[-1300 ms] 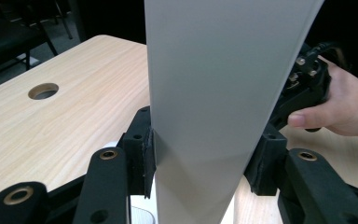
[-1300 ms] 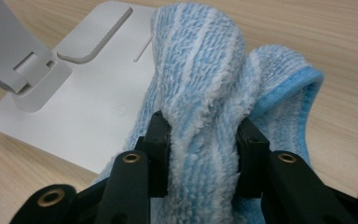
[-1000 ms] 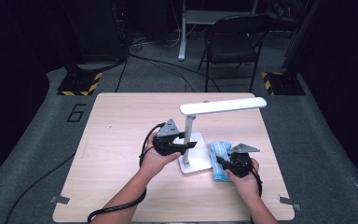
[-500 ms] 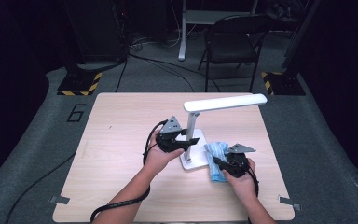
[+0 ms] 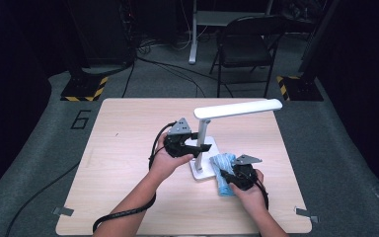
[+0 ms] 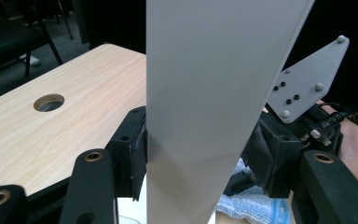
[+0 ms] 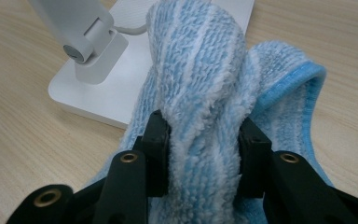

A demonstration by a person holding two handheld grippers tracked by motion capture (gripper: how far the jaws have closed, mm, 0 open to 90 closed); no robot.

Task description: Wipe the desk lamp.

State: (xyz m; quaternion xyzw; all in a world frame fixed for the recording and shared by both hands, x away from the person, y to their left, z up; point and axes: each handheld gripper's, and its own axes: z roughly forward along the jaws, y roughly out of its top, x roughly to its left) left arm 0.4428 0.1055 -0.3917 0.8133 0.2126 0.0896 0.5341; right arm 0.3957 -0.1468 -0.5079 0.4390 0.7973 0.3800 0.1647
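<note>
Black two-jaw grippers [image 5: 205, 147] with brass-ringed screws, grey three-cornered plates (black cables trailing)

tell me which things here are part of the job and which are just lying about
In the job:
- white desk lamp, left gripper around its post
- blue striped terry cloth, pinched in right gripper

Lying about:
- black folding chair
- round cable hole in wooden table

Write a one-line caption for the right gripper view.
Right gripper pinches a blue cloth beside the lamp base.
</note>
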